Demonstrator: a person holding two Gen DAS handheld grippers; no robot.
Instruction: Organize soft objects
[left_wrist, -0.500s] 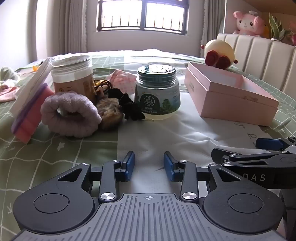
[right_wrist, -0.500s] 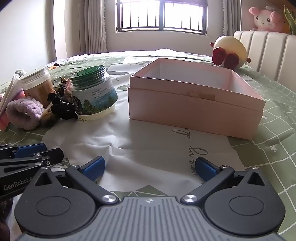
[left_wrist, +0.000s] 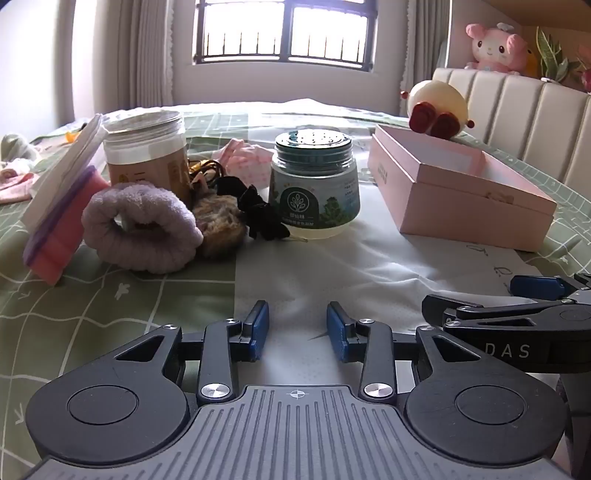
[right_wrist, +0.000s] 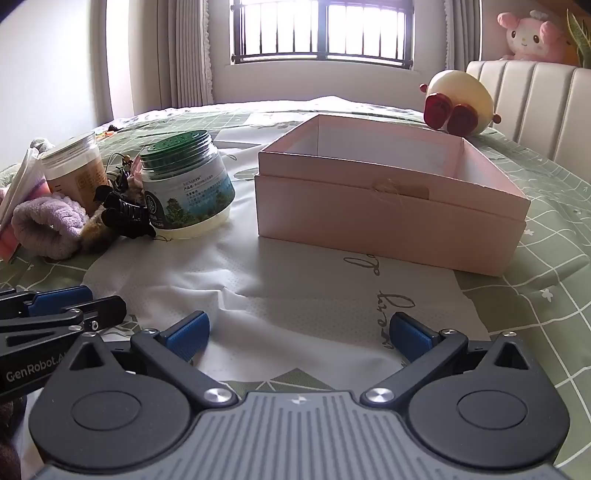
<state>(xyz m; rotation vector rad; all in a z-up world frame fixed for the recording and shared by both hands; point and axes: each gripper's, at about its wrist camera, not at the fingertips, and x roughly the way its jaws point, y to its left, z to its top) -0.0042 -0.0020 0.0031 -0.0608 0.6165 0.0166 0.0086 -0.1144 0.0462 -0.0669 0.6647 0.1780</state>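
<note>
Both grippers are hovering empty, left gripper (left_wrist: 297, 328) half-open, right gripper (right_wrist: 299, 334) gaping wide, risking knocking the jar (left_wrist: 314, 184) beside the scrunchie (left_wrist: 142, 230) ahead-left.

I see a lilac fluffy scrunchie (left_wrist: 142, 230) at 10 o'clock beside a black hair clip (left_wrist: 264, 218); a pale pink box (right_wrist: 388, 199) at 2 o'clock; the bed cover (left_wrist: 110, 291) is green with a white grid; my hand-held gripper (left_wrist: 297, 330) has blue pads.
</note>
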